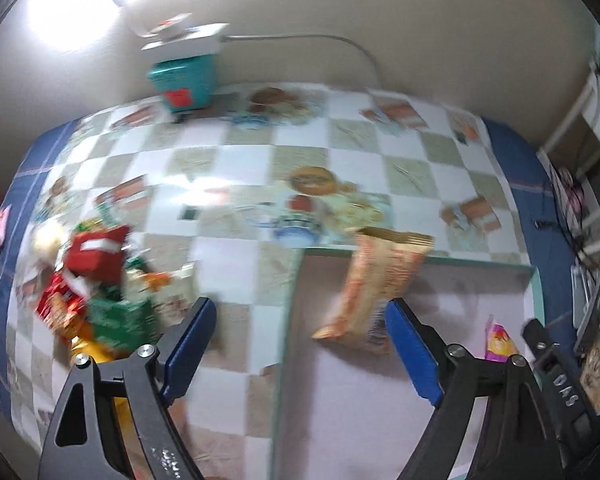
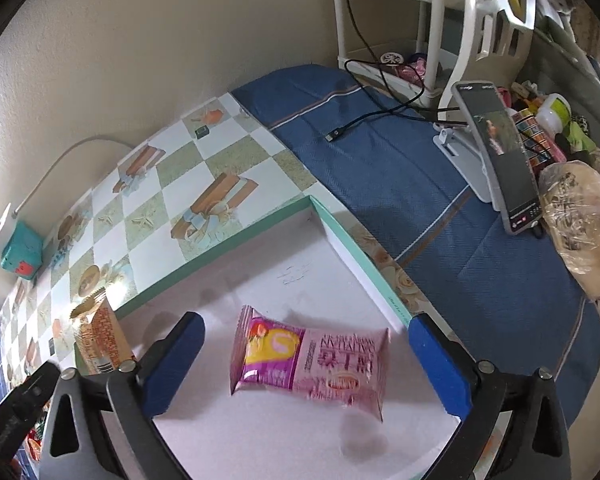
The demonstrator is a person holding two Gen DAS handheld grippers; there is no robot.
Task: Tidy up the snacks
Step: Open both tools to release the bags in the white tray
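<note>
A shallow white box with a green rim [image 1: 480,263] [image 2: 220,254] lies on the checkered mat. An orange snack packet [image 1: 376,288] [image 2: 100,336] stands tilted against the box's far wall. My left gripper [image 1: 300,306] is open, and the orange packet sits just beyond its right fingertip [image 1: 398,312], blurred. A pink snack packet [image 2: 308,360] [image 1: 500,342] lies flat on the box floor. My right gripper [image 2: 306,322] hangs open over it, with its pads clear of the wrapper on both sides.
A pile of red, green and yellow snack packs [image 1: 96,292] sits left of the box. A teal box [image 1: 184,80] stands by the wall. To the right on the blue cloth [image 2: 440,208] are a phone on a stand [image 2: 500,160], a cable [image 2: 340,132] and a plastic bag [image 2: 580,232].
</note>
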